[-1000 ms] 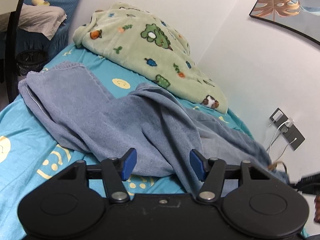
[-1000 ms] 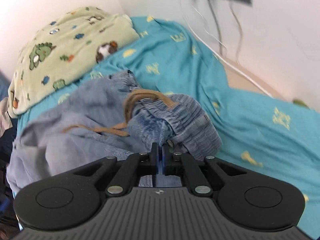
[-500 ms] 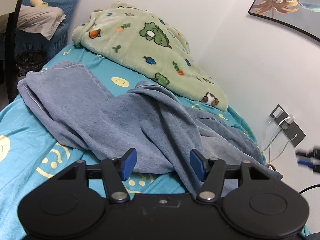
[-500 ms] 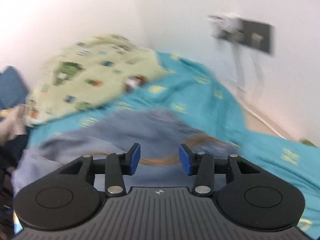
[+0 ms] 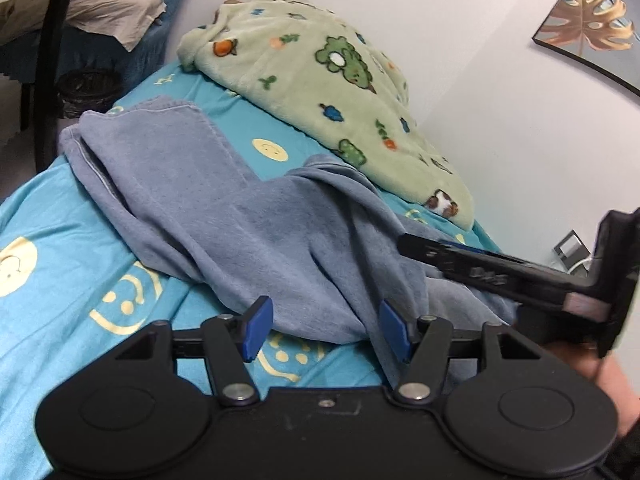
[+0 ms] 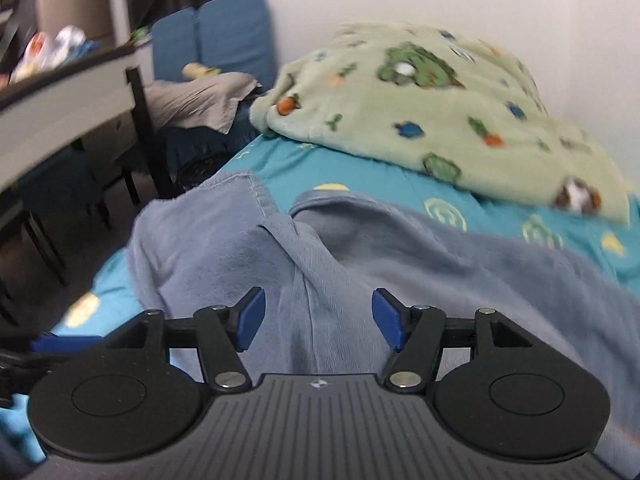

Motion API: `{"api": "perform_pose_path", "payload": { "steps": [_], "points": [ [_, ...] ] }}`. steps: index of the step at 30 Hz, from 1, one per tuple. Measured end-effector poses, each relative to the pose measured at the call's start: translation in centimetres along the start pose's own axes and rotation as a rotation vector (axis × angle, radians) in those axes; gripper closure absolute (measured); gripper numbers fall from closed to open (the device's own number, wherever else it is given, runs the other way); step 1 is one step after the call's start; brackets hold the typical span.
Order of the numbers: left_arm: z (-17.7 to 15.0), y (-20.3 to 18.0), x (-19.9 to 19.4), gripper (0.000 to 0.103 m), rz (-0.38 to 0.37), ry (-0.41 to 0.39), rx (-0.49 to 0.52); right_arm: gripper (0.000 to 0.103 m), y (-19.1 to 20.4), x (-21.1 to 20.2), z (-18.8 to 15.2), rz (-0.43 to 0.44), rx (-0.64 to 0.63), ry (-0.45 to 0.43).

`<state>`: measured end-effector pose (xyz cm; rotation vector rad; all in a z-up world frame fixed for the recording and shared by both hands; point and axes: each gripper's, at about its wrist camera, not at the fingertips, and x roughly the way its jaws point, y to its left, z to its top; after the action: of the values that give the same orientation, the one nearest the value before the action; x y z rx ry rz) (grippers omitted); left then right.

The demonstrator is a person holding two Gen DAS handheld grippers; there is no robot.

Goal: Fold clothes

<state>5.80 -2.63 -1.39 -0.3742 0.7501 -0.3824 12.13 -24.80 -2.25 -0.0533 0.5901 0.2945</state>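
Observation:
Blue-grey trousers (image 5: 240, 216) lie crumpled across the turquoise bed sheet (image 5: 60, 280), legs running to the far left. My left gripper (image 5: 326, 330) is open and empty, hovering just short of the near fold of the trousers. My right gripper (image 6: 318, 320) is open and empty above the trousers (image 6: 320, 256). It also shows in the left wrist view (image 5: 500, 272) at the right, over the cloth.
A green patterned blanket (image 5: 320, 80) lies bunched along the wall behind the trousers. A desk (image 6: 60, 92) and a blue chair (image 6: 224, 36) stand off the bed's far end. A wall socket (image 5: 570, 246) is at the right.
My right gripper let go of the trousers' waistband, opened, and swung left over the trousers toward the bed's far end. The left gripper stayed open, almost still.

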Motion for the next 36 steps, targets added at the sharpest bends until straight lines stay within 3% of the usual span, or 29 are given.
{"api": "perform_pose_path", "payload": {
  "steps": [6, 8, 10, 11, 12, 13, 18, 23, 27, 33, 36],
  "points": [
    [-0.2, 0.3, 1.1, 0.047, 0.014, 0.043, -0.028, 0.041, -0.2, 3.1, -0.2, 0.056, -0.022, -0.018],
    [-0.5, 0.1, 1.3, 0.047, 0.029, 0.048, -0.018, 0.046, -0.5, 4.0, -0.5, 0.047, -0.024, -0.01],
    [-0.4, 0.1, 1.5, 0.047, 0.031, 0.053, -0.011, 0.071, -0.7, 4.8, -0.9, 0.043, -0.022, -0.003],
    [-0.4, 0.1, 1.6, 0.047, 0.029, 0.056, -0.011, 0.077, -0.7, 4.8, -1.1, 0.052, -0.015, -0.003],
    [-0.3, 0.1, 1.7, 0.046, 0.032, 0.057, -0.01, 0.096, -0.5, 4.7, -1.2, 0.067, -0.013, -0.006],
    [-0.3, 0.1, 1.7, 0.046, 0.034, 0.058, -0.011, 0.099, -0.2, 4.5, -1.3, 0.072, -0.021, -0.012],
    [0.0, 0.6, 1.0, 0.046, 0.034, 0.031, -0.027, 0.099, 1.9, 2.0, -0.8, 0.101, -0.099, -0.058],
    [1.3, 2.6, -2.1, 0.046, 0.003, -0.083, -0.143, 0.099, 4.7, -2.5, -1.2, 0.171, -0.207, -0.042],
    [2.0, 3.8, -4.1, 0.043, 0.0, -0.15, -0.207, 0.099, 7.1, -4.6, -3.4, 0.237, -0.258, 0.097],
    [2.2, 3.9, -3.9, 0.043, 0.019, -0.144, -0.213, 0.097, 11.1, -4.7, -8.6, 0.265, -0.382, 0.338],
    [2.0, 3.6, -3.5, 0.043, 0.032, -0.131, -0.193, 0.089, 11.6, -4.4, -9.4, 0.263, -0.394, 0.367]
  ]
}}
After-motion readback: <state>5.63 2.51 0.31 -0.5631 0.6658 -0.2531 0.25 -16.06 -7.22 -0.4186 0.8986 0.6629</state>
